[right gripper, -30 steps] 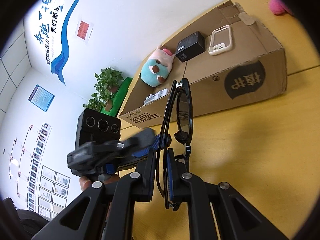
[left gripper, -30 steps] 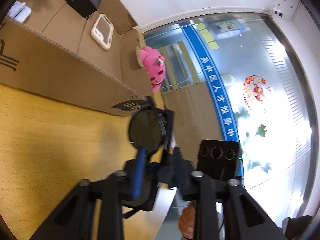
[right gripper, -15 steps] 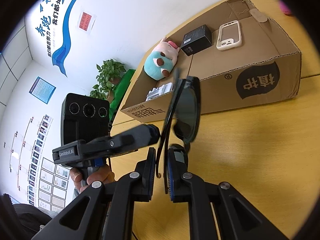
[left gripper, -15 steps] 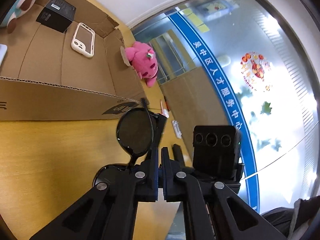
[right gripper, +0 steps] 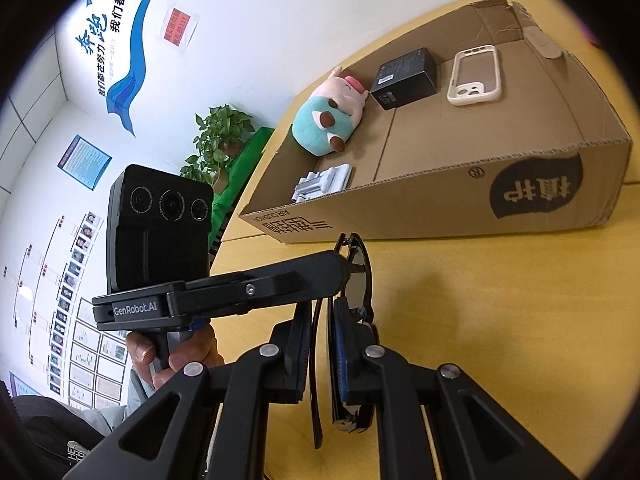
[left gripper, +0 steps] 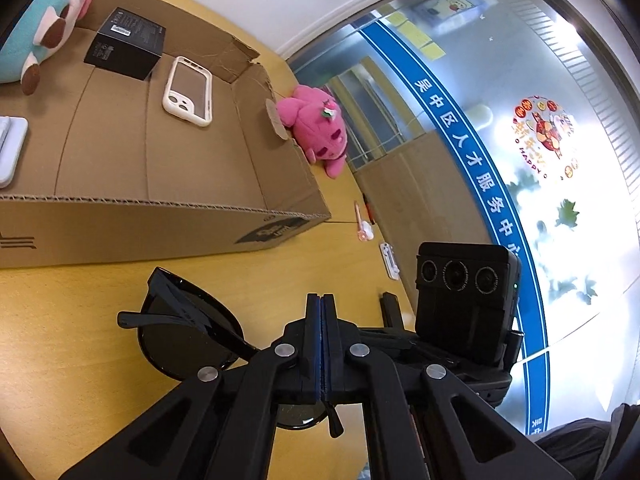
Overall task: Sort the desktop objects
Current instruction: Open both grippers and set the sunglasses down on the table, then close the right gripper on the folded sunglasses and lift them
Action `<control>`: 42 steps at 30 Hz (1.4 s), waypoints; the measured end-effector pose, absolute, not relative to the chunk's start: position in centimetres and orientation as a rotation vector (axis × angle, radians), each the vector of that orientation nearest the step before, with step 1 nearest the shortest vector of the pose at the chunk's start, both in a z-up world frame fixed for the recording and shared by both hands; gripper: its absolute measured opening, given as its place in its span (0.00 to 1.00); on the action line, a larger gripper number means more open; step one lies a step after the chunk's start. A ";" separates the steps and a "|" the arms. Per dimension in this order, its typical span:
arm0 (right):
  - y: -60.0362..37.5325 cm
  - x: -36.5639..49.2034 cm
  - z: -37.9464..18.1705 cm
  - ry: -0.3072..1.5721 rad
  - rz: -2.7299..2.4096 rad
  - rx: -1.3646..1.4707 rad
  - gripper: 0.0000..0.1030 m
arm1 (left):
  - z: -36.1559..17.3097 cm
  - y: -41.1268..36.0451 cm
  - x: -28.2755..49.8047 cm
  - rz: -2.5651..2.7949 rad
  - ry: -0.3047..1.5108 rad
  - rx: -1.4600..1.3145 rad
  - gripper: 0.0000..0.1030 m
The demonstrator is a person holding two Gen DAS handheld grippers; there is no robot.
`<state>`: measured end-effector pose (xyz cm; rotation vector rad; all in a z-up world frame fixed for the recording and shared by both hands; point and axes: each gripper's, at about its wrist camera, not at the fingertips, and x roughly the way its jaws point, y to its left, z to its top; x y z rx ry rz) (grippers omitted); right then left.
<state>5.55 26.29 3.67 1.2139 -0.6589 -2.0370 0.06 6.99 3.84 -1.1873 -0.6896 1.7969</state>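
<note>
Both cameras are riding on handheld grippers, looking forward and slightly down along their fingers from close above the wooden table (left gripper: 72,320). The left one is facing toward a glass wall, the right one toward a white wall with posters. Both are sharing the open cardboard box (left gripper: 160,216) (right gripper: 440,200), the sunglasses (left gripper: 188,332) (right gripper: 358,276), and each other's gripper.

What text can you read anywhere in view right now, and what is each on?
"GenRobot.AI": side of black left gripper.
"AIR CUSHION": front of brown cardboard box.
"植护": dark emblem on that box.
"吴中区人才服务中": blue band on glass wall.
"HAPPY": round red window sticker.
"我们都在努力": dark lettering on white wall.
Red wall notice, small black carton's label: too blurred to read.
</note>
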 end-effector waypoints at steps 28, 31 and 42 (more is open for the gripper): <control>24.6 6.7 0.2 -0.339 -2.245 1.430 0.64 | -2.1 6.3 0.3 1.746 -0.795 -1.380 0.16; 23.6 6.4 -1.6 -0.342 -2.227 1.484 0.46 | -3.3 7.2 -0.4 1.710 -0.804 -1.421 0.15; 22.7 7.0 -1.9 -0.243 -2.281 1.478 0.10 | -5.6 9.2 -0.1 1.730 -0.672 -1.553 0.11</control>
